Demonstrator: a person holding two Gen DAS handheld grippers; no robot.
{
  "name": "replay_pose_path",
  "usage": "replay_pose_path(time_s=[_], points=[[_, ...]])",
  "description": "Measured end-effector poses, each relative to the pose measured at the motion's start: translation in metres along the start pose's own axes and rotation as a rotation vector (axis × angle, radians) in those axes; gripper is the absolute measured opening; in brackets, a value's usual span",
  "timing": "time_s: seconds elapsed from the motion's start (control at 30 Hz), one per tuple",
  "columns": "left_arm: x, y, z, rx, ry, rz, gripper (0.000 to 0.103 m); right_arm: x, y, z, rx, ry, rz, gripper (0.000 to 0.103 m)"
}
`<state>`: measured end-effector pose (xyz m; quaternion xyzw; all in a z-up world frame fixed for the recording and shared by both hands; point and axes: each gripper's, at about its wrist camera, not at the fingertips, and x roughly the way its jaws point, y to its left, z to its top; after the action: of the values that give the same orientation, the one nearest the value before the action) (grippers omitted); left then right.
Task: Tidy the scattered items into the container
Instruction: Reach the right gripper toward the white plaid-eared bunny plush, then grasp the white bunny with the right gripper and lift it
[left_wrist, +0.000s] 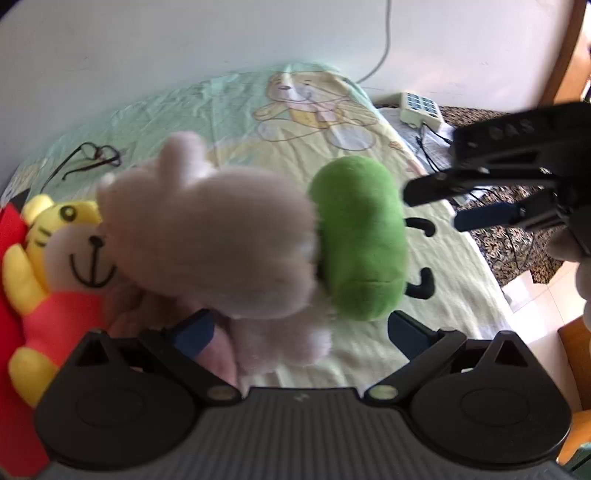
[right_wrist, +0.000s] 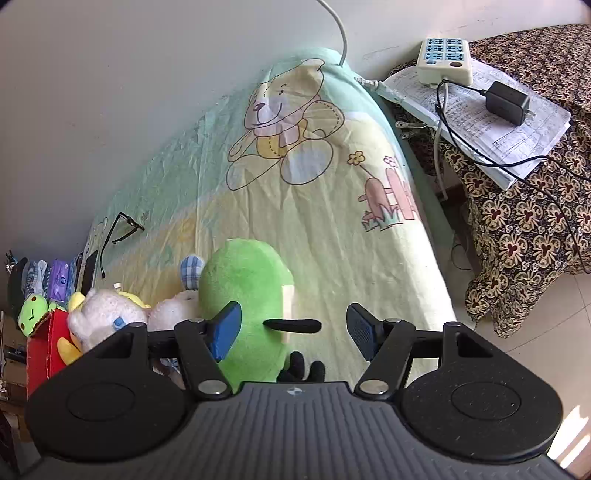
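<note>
The left tool (left_wrist: 299, 332) stands with its jaws apart; the blurred pale pink plush (left_wrist: 207, 236) lies between them, but no pad clearly presses on it. The right tool (right_wrist: 293, 330) is also apart, its left pad just beside the green plush (right_wrist: 247, 295), whose thin black arm (right_wrist: 293, 326) lies in the gap. The green plush lies on the bed sheet (right_wrist: 314, 206). At nine o'clock from it, the red box (right_wrist: 44, 347) holds a yellow tiger toy (left_wrist: 55, 221) and other plush toys. Glasses (right_wrist: 118, 236) lie at eleven o'clock.
</note>
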<state>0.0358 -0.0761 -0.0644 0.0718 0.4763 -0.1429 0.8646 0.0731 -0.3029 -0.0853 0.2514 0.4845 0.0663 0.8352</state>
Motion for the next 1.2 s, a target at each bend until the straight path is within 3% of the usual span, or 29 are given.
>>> replay_pose_path(time_s=[0.1, 0.2, 0.27, 0.37, 0.53, 0.67, 0.77, 0.9, 1.0, 1.03, 1.1, 1.2], points=[[-0.018, 0.022, -0.005, -0.042, -0.013, -0.052, 0.1, -0.003, -0.01, -0.003, 0.019, -0.011, -0.001, 0.066], [-0.045, 0.017, -0.013, 0.01, -0.08, -0.133, 0.1, -0.004, -0.013, -0.003, 0.056, -0.012, 0.034, 0.066], [-0.054, 0.004, -0.019, 0.074, -0.111, -0.188, 0.1, -0.008, -0.005, -0.004, 0.037, -0.021, 0.085, 0.067], [-0.054, -0.005, -0.028, 0.104, -0.097, -0.221, 0.1, -0.016, 0.022, -0.01, -0.073, -0.006, 0.194, 0.067], [-0.046, 0.017, -0.034, 0.004, -0.071, -0.151, 0.1, -0.003, 0.074, -0.027, -0.222, 0.104, 0.35, 0.067], [-0.038, 0.043, -0.033, -0.101, -0.056, -0.119, 0.1, 0.009, 0.113, -0.039, -0.346, 0.116, 0.329, 0.067], [-0.04, 0.047, -0.038, -0.094, -0.073, -0.099, 0.098, 0.019, 0.125, -0.046, -0.375, 0.207, 0.374, 0.063], [-0.043, 0.048, -0.043, -0.072, -0.077, -0.07, 0.094, 0.01, 0.128, -0.059, -0.379, 0.288, 0.502, 0.064], [-0.043, 0.05, -0.049, -0.082, -0.061, -0.071, 0.093, 0.012, 0.13, -0.067, -0.388, 0.313, 0.516, 0.065], [-0.041, 0.05, -0.051, -0.078, -0.052, -0.064, 0.09, 0.011, 0.129, -0.066, -0.39, 0.301, 0.51, 0.061], [-0.036, 0.048, -0.053, -0.073, -0.039, -0.033, 0.068, 0.008, 0.121, -0.061, -0.358, 0.277, 0.539, 0.061], [-0.028, 0.055, -0.055, -0.113, -0.005, -0.071, 0.056, 0.003, 0.103, -0.05, -0.272, 0.217, 0.575, 0.063]])
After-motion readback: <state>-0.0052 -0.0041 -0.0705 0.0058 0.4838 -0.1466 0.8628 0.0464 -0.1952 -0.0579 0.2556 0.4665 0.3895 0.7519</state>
